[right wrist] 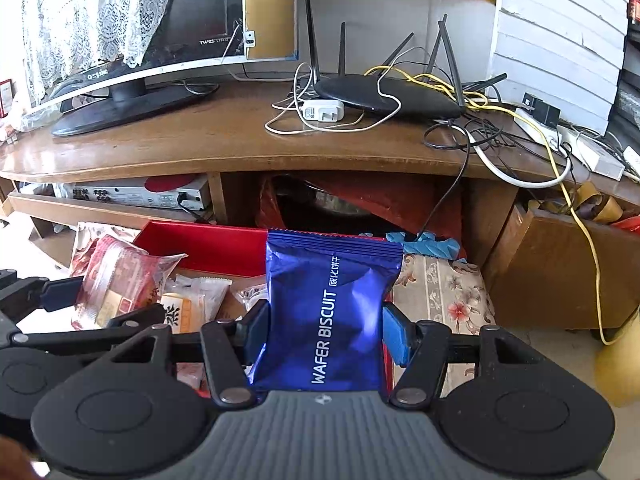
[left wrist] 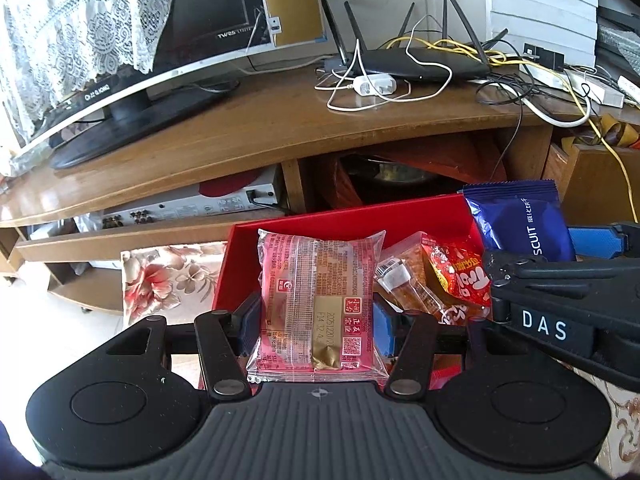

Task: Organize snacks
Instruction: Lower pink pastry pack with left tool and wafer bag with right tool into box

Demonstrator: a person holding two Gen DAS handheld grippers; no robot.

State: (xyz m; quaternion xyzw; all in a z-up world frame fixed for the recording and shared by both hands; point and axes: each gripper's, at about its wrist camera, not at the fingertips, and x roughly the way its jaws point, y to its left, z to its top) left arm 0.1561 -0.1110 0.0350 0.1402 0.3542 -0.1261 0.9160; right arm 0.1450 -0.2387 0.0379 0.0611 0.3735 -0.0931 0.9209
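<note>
My left gripper (left wrist: 316,320) is shut on a pink clear-wrapped snack pack (left wrist: 318,300), held upright over the red box (left wrist: 344,216). Inside the box lie an orange-brown wrapped snack (left wrist: 408,276) and a red-yellow candy pack (left wrist: 464,276). My right gripper (right wrist: 326,332) is shut on a blue wafer biscuit pack (right wrist: 328,312), held upright above the box's right side (right wrist: 208,244). In the left wrist view the blue pack (left wrist: 520,224) and the right gripper (left wrist: 560,264) show at the right. The right wrist view shows the pink pack (right wrist: 120,280) at the left.
The red box sits on a floral cloth (left wrist: 168,280) in front of a wooden TV stand (left wrist: 280,120). On the stand are a TV (left wrist: 120,60), a black router (left wrist: 420,64), a white charger (left wrist: 376,84) and tangled cables (right wrist: 500,128). A silver receiver (left wrist: 192,208) fills the shelf below.
</note>
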